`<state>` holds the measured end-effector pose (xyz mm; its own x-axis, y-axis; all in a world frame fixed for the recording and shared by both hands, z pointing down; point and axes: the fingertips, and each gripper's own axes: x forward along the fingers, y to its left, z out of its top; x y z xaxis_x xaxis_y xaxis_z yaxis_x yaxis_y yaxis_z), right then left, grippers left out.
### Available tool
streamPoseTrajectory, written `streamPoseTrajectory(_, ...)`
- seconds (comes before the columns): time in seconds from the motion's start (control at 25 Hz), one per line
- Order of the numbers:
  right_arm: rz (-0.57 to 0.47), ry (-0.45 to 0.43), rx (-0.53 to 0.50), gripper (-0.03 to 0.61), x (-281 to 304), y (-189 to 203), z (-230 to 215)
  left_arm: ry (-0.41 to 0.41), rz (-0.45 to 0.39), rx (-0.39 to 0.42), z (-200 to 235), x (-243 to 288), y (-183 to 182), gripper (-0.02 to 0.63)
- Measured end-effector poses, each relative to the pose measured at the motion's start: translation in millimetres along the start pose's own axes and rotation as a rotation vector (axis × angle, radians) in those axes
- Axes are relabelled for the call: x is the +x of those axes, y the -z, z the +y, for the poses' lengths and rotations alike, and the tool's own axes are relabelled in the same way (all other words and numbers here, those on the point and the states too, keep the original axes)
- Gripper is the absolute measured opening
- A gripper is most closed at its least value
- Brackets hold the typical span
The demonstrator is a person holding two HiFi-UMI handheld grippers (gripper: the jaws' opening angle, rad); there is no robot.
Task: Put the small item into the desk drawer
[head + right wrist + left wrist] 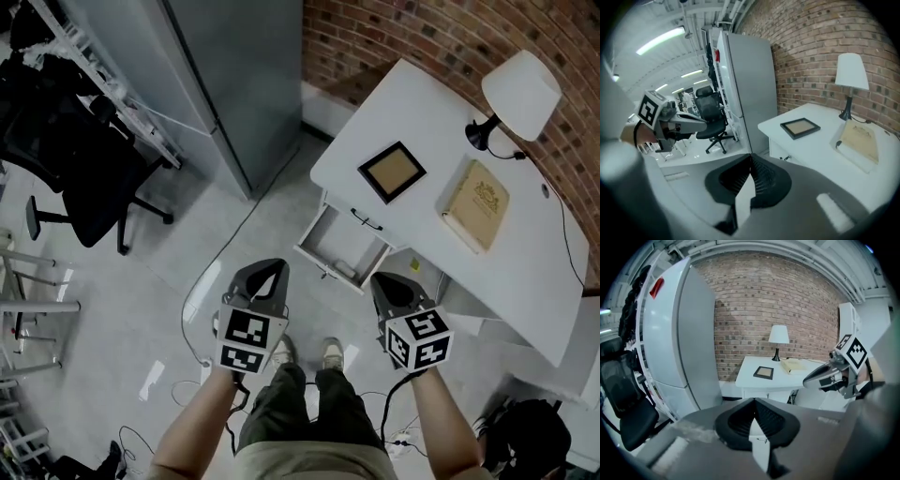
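Note:
The white desk [525, 272] stands to the right, and its drawer [315, 229] is pulled open toward me. A small pale object [345, 271] lies at the drawer's front edge; I cannot tell what it is. My left gripper [271, 274] hangs over the floor just left of the drawer, shut and empty. My right gripper [388, 282] is by the drawer's right front corner, also shut and empty. In the left gripper view the jaws [754, 405] meet with nothing between them, as they do in the right gripper view [750, 160].
On the desk are a dark picture frame [392, 172], a tan book [476, 204] and a white lamp [520, 92]. A tall grey cabinet [234, 75] stands left of the desk, with a black office chair [84, 173] further left. Cables [202, 309] lie on the floor.

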<state>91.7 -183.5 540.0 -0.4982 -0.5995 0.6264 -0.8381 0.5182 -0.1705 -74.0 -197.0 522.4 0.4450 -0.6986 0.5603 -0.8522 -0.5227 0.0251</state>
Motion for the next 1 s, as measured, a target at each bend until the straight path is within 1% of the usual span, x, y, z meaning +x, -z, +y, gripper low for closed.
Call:
streamPoseTrajectory(0.16, -0.099, -0.022, 0.0, 0.005, -44, -50, 33, -0.001, -0.041, 0.036, -2, -42, -31, 0.003)
streamPoseTrajectory(0.28, -0.17, -0.029, -0.013, 0.005, -78, -84, 54, 0.01, -0.072, 0.072, -11, -75, -54, 0.003)
streamPoseTrajectory(0.44, -0.252, -0.036, -0.032, 0.005, -119, -119, 77, 0.048, -0.128, 0.082, -30, -114, -84, 0.003)
streamPoseTrajectory(0.56, -0.301, -0.049, -0.05, 0.005, -145, -140, 97, 0.06, -0.164, 0.096, -38, -144, -105, 0.003)
streamPoseTrajectory(0.76, -0.376, -0.071, -0.084, 0.005, -185, -176, 125, 0.035, -0.221, 0.125, -40, -187, -137, 0.003)
streamPoseTrajectory(0.92, -0.447, -0.121, -0.075, 0.005, -216, -207, 149, -0.01, -0.311, 0.114, -32, -222, -165, 0.003)
streamPoseTrajectory(1.0, -0.488, -0.136, -0.093, 0.005, -236, -223, 161, -0.022, -0.353, 0.114, -31, -240, -178, 0.003)
